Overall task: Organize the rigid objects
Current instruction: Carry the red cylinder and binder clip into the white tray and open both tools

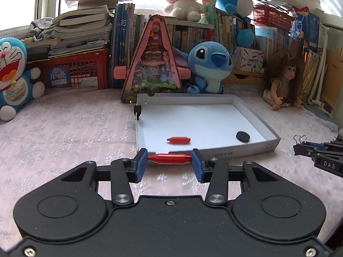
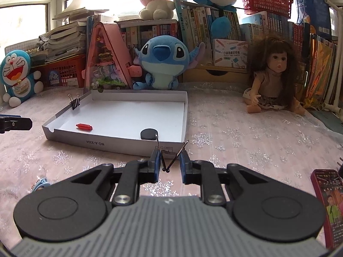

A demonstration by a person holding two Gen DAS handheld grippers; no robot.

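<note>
While gripped, binder clip (image 2: 169,158) body hidden, red capsule (image 1: 169,158) ends covered.

Daylight pours in from the windows (image 1: 19,2) behind the shelves, blown out to white glare along the top, while the tablecloth (image 1: 64,132) stays evenly lit with soft shadows, and fisheye bending curves both views' edges, darkening and slightly blurring the corners.

A child's room at home: plush toys (image 1: 209,64), doll (image 2: 272,79), crammed bookshelves (image 2: 216,21).
</note>
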